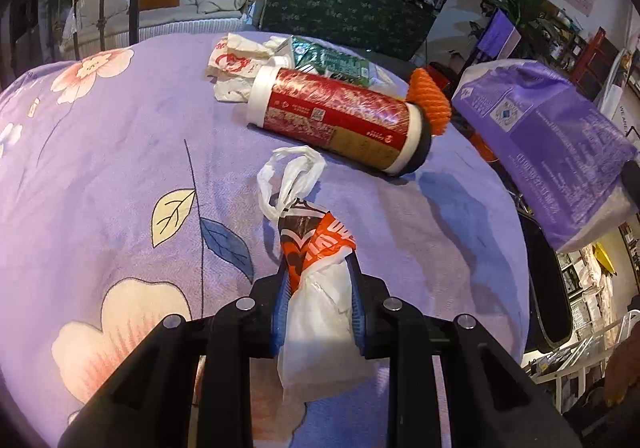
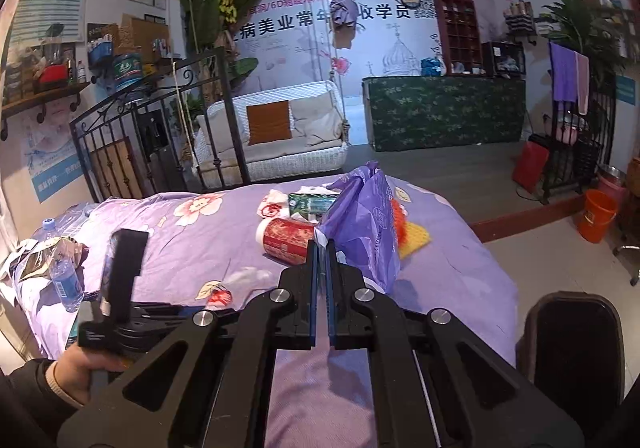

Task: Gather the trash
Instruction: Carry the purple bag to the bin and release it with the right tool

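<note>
Purple plush with a flower print covers the bed, and all the trash lies on it. I take the red canister as the landmark; it lies on its side near the far end of the bed.

The left claw is clenched on a crumpled white and orange plastic bag; the bag is just in front of the canister, on the near side, and its white handles stand up toward the canister. The right claw is clenched on the edge of a purple plastic bag, which hangs just to the right of the canister.

I judge that the step in hand is the pick-up of the small bag, with the purple bag held ready, probably as the collecting sack. The next move would then call for lifting the small bag clear of the bed and carrying it to the purple bag, whose mouth I cannot see to be open.

The count, as far as I can see: one red canister; one green carton and one white wrapper with red print, both just behind the canister; one orange net thing touching its right end; two plastic bags in the claws. In the right wrist view two water bottles lie well to the left of the canister, at the bed's edge.
</note>
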`<control>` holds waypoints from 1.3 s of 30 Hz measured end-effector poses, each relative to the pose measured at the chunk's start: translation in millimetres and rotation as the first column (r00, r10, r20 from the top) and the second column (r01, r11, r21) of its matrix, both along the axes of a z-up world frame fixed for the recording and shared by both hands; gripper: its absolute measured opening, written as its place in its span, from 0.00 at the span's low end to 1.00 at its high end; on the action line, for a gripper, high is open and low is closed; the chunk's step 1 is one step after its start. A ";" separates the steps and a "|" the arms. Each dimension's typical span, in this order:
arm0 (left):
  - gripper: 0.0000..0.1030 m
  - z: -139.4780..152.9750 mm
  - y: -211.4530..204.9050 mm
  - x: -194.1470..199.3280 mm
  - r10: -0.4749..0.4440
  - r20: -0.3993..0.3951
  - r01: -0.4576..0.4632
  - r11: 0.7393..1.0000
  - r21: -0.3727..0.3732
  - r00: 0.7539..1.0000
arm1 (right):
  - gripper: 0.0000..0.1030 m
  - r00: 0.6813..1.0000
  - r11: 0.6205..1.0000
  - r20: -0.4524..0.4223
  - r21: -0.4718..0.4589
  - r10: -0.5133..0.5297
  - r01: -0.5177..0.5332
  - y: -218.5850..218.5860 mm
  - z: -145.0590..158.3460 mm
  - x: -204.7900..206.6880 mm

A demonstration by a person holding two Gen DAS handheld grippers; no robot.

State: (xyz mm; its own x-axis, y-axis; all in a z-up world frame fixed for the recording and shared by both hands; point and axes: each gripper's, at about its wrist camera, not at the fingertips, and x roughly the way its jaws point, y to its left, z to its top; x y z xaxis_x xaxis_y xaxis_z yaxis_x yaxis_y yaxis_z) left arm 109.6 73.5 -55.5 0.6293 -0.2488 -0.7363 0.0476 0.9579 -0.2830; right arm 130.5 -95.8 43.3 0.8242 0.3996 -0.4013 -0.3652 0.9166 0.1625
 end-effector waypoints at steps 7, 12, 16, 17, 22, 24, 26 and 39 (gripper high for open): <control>0.24 31.1 -29.8 -10.3 -0.079 0.090 0.081 0.997 -0.019 0.993 | 0.04 0.996 0.996 -0.008 0.006 -0.088 0.088 -38.6 -3.1 -20.5; 0.24 47.7 -51.8 -9.4 -0.136 0.142 0.141 0.990 -0.023 0.980 | 0.04 0.985 0.985 -0.020 -0.003 -0.171 0.171 -74.2 -6.9 -31.7; 0.24 52.8 -70.1 -4.5 -0.185 0.161 0.192 0.981 -0.029 0.969 | 0.04 0.969 0.969 -0.034 -0.005 -0.246 0.246 -102.2 -12.5 -39.0; 0.24 54.6 -76.9 -2.8 -0.204 0.165 0.211 0.977 -0.031 0.965 | 0.04 0.964 0.965 -0.036 -0.007 -0.262 0.262 -106.9 -13.6 -41.2; 0.24 60.8 -104.0 2.5 -0.274 0.193 0.282 0.959 -0.015 0.942 | 0.04 0.931 0.933 -0.058 -0.034 -0.360 0.358 -141.1 -23.4 -44.0; 0.24 63.5 -118.0 4.3 -0.306 0.201 0.314 0.949 -0.011 0.931 | 0.04 0.916 0.918 -0.071 -0.052 -0.396 0.393 -155.2 -29.2 -43.1; 0.24 63.8 -129.6 6.3 -0.336 0.201 0.344 0.939 -0.001 0.920 | 0.04 0.901 0.905 -0.095 -0.070 -0.424 0.419 -164.6 -33.0 -37.8; 0.24 58.0 -184.6 7.7 -0.468 0.188 0.475 0.880 0.009 0.863 | 0.04 0.748 0.812 -0.320 -0.168 -0.581 0.559 -225.0 -116.4 -4.8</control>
State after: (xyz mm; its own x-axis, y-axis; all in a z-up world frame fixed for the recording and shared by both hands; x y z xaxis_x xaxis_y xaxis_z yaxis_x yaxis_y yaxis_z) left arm 117.3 -111.1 2.5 0.5503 -0.5736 -0.6067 0.5442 0.7975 -0.2604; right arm 125.7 -320.7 -73.1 0.6967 -0.1330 -0.7049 0.2971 0.9479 0.1147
